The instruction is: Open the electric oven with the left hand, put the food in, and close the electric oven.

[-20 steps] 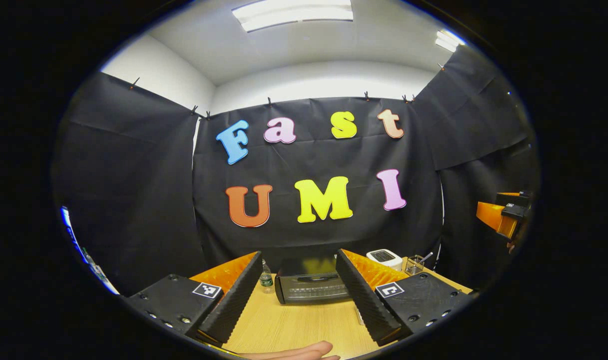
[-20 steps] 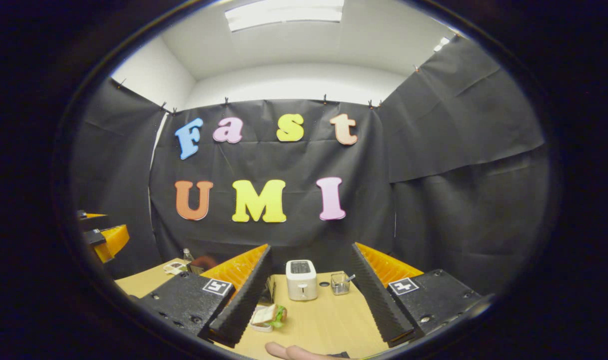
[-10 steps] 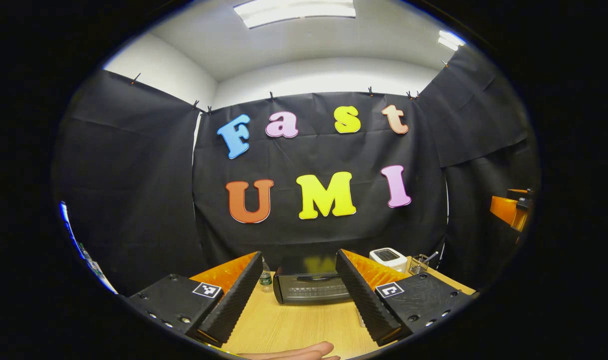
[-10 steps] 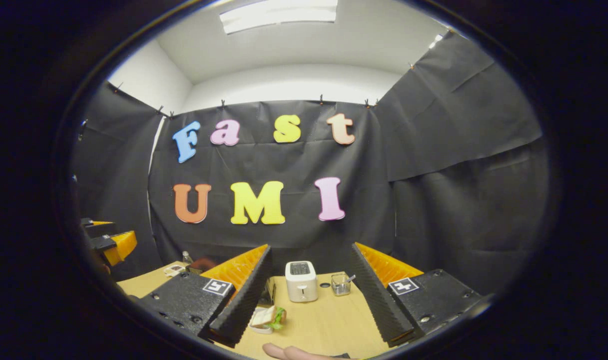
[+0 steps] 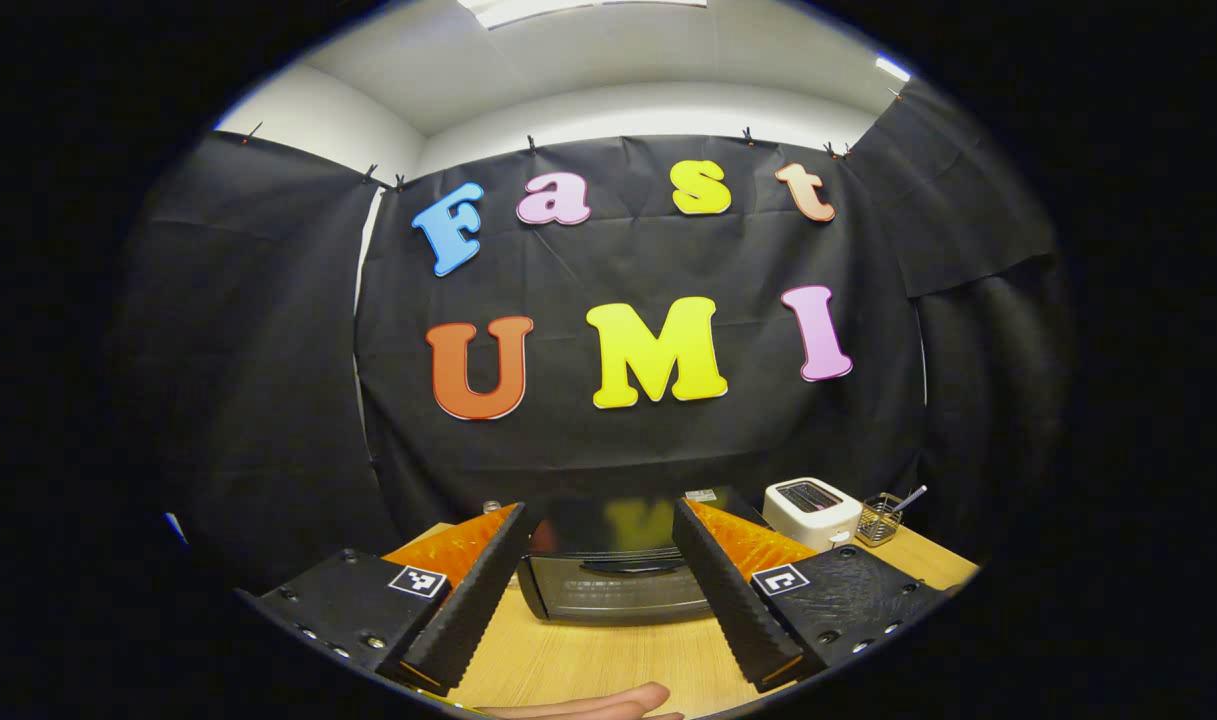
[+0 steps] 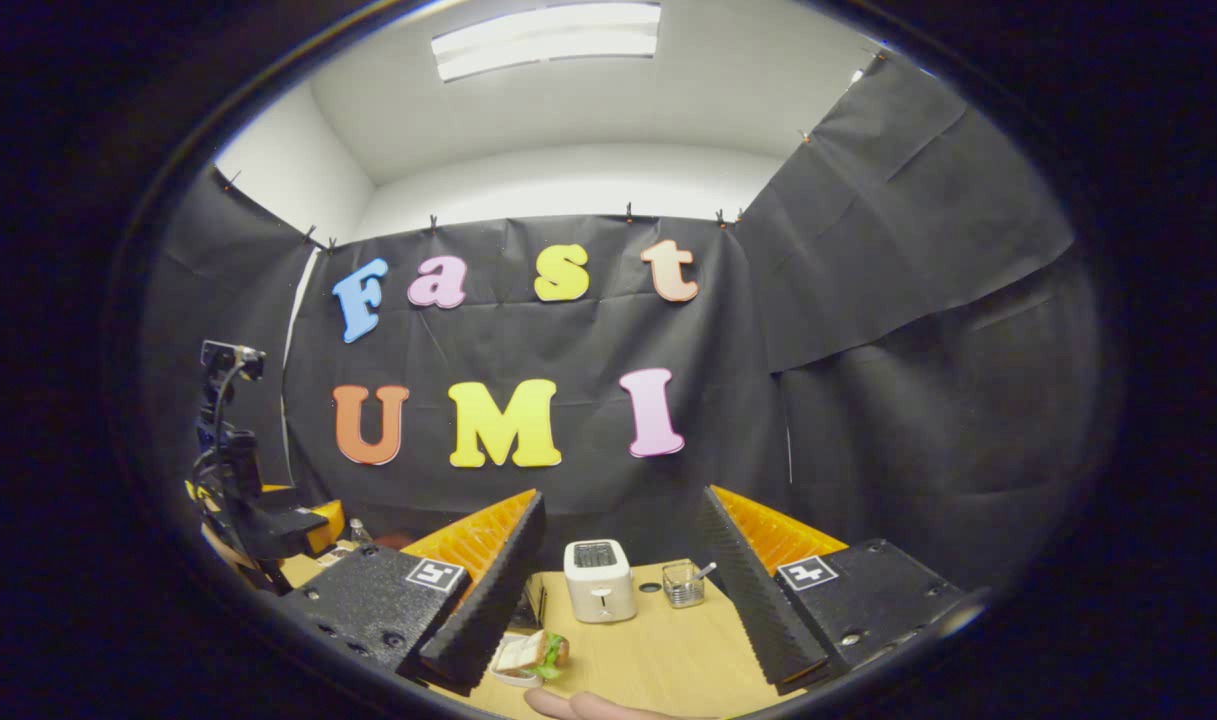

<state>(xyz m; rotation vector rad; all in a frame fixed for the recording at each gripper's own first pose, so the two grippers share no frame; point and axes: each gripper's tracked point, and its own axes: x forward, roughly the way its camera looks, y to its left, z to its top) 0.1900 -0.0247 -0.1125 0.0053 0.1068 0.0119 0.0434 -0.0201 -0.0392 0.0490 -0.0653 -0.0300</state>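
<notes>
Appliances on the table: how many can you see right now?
2. The electric oven sits closed, straight ahead of the open left gripper. The white toaster stands to the oven's right, near the wire basket. Others may be hidden.

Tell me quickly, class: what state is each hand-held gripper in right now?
Left hand-held gripper: open, holding nothing, aimed at the closed electric oven.
Right hand-held gripper: open, holding nothing; the sandwich lies on the table.
</notes>
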